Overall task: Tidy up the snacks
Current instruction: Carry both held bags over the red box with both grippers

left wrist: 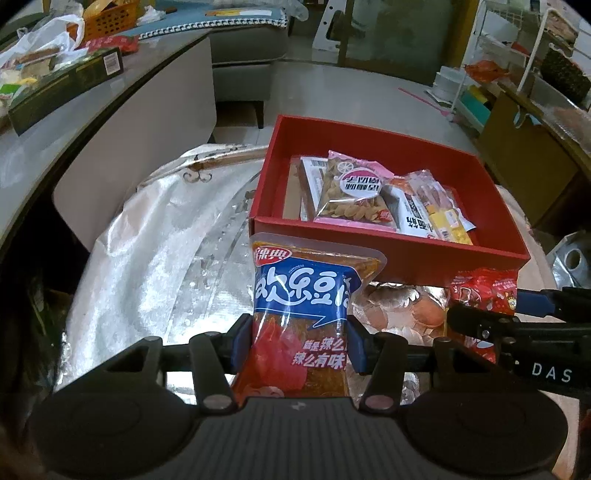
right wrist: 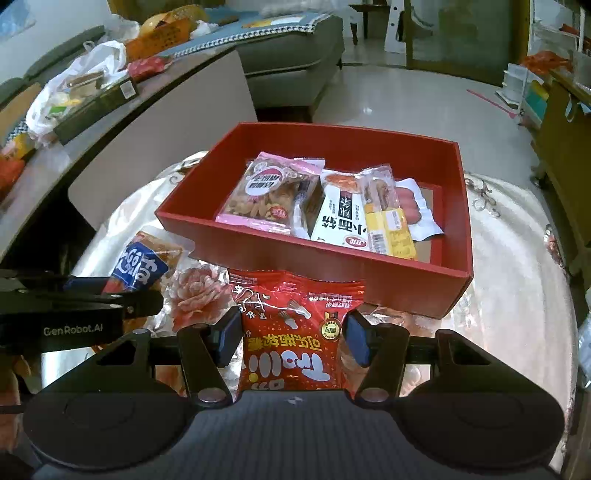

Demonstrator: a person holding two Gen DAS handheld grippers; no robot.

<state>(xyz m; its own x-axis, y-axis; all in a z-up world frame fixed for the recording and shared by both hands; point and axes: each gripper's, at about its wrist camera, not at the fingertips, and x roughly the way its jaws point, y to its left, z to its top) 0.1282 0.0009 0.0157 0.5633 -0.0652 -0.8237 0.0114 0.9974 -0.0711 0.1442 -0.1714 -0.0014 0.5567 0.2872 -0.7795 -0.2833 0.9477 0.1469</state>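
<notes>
My left gripper (left wrist: 299, 341) is shut on a blue and orange snack packet (left wrist: 306, 295), held just in front of the red box (left wrist: 369, 254). In the right wrist view that same blue and orange packet (right wrist: 147, 266) shows at the left, in the left gripper (right wrist: 110, 295). My right gripper (right wrist: 291, 334) is shut on a red candy packet (right wrist: 295, 332), also just before the near wall of the red box (right wrist: 332, 273). The red candy packet (left wrist: 484, 295) appears at the right of the left wrist view. Several snack packets lie inside the box, among them a pink one (right wrist: 269, 192) and a white one (right wrist: 340, 218).
The box rests on a round table under a shiny floral cloth (right wrist: 517, 258). A grey counter (left wrist: 74, 122) to the left carries bags, a dark carton (left wrist: 62, 85) and an orange basket (left wrist: 107, 18). A grey sofa (right wrist: 295, 55) stands behind, and shelves (left wrist: 517, 74) stand at the right.
</notes>
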